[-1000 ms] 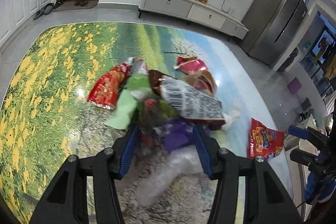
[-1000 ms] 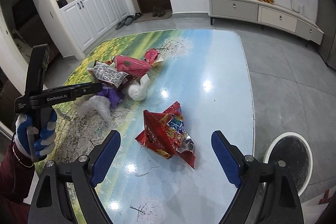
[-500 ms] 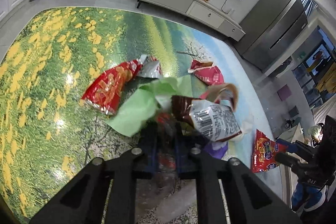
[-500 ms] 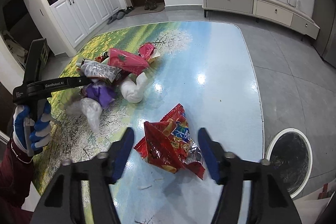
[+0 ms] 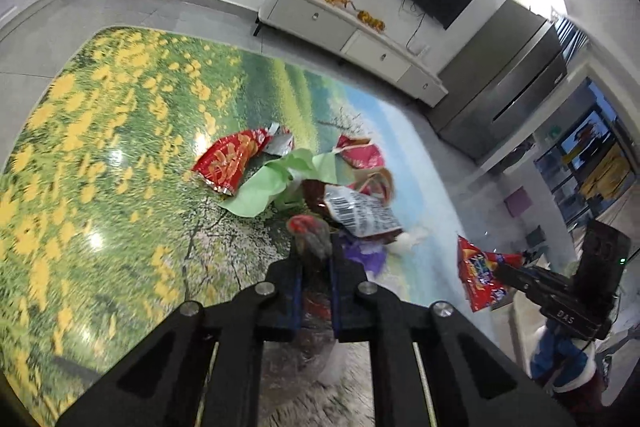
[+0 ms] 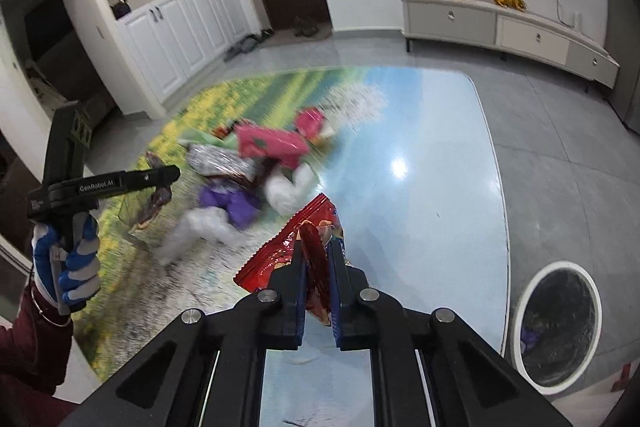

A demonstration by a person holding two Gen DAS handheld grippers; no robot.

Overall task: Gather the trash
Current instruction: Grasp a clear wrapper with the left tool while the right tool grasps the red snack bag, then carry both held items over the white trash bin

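Gripping litter with both tools, the person is midway through the clearing job. The right gripper (image 6: 318,275) is pinching a crumpled red foil snack bag (image 6: 294,247) between its fingers, which have just been closing onto it — the bag's loose end is trailing over the glossy landscape-printed tabletop (image 6: 432,163). The left gripper (image 5: 316,283) is clamped narrow on a clear crinkled plastic wrapper with red and green print (image 5: 310,239), taken from the near edge of the main heap.

Status of the task, as judged from the scene:
- The round white-rimmed waste bin (image 6: 558,323) is standing on the floor beside the tabletop, right of the right gripper; it appears to be holding some waste already.
- Neither gripped piece is in the bin yet.
- Remaining on the tabletop — a red chip bag (image 5: 230,163), a pale green paper sheet (image 5: 272,183), a barcode-printed wrapper (image 5: 360,213), a pink packet (image 6: 272,143), purple film (image 6: 228,201) and white tissue (image 6: 286,193).

Most of the collection is therefore outstanding.
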